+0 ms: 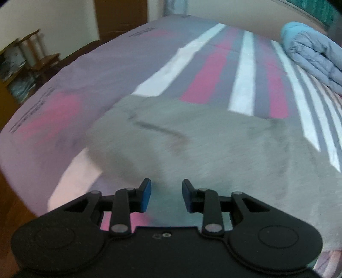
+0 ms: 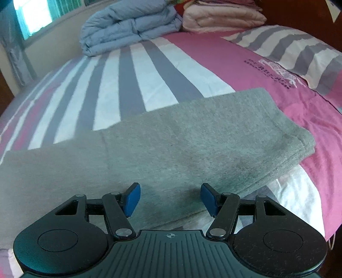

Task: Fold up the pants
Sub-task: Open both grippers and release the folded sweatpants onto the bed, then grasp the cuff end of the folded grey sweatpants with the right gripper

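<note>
Grey pants (image 1: 203,139) lie flat on a striped pink, grey and white bed sheet (image 1: 102,70), spread across the near part of the bed. In the right wrist view the pants (image 2: 181,136) lie folded lengthwise, with a doubled edge at the right end. My left gripper (image 1: 166,195) is open and empty, just above the near edge of the pants. My right gripper (image 2: 170,198) is open and empty, over the near edge of the pants.
A folded blue quilt (image 2: 130,25) and a folded pink blanket (image 2: 222,19) sit at the far side of the bed. A striped pillow (image 2: 299,53) lies at the right. A wooden shelf (image 1: 23,64) stands beyond the bed's left edge.
</note>
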Action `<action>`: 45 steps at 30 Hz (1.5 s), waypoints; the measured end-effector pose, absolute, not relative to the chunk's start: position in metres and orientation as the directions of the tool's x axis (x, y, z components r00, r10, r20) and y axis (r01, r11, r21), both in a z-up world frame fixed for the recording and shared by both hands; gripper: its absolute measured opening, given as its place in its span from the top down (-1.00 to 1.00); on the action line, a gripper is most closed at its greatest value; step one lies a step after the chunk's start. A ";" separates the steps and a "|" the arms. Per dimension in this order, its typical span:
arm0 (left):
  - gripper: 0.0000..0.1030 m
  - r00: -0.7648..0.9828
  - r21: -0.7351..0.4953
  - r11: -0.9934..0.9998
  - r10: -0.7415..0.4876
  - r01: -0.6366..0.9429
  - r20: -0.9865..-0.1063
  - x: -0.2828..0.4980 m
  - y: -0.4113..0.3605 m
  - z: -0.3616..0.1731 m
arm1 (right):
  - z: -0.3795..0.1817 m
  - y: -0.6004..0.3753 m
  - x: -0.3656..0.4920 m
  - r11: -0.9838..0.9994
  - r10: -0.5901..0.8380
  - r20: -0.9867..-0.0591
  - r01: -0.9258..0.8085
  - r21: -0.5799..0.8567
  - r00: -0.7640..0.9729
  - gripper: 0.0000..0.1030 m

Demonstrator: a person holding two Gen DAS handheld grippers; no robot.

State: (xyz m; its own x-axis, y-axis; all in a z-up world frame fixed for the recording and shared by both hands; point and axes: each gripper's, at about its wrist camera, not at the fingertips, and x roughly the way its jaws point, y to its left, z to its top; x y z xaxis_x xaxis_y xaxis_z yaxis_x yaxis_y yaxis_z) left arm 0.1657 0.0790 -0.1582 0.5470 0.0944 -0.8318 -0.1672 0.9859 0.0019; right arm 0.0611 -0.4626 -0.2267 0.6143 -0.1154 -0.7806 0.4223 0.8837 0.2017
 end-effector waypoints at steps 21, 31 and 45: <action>0.52 0.515 0.022 0.986 -0.066 0.164 -0.854 0.166 -0.067 -0.195 | -0.217 -0.469 0.064 0.934 -0.180 -0.783 0.353 0.054 0.596 -0.21; 0.56 0.551 0.106 0.985 0.016 0.133 -0.834 0.149 -0.064 -0.201 | -0.232 -0.516 0.048 0.919 -0.262 -0.799 0.392 -0.036 0.541 -0.29; 0.55 0.500 0.004 0.985 -0.083 0.171 -0.862 0.145 -0.096 -0.206 | -0.233 -0.616 0.003 0.659 -0.050 -0.823 0.637 0.399 0.566 -0.28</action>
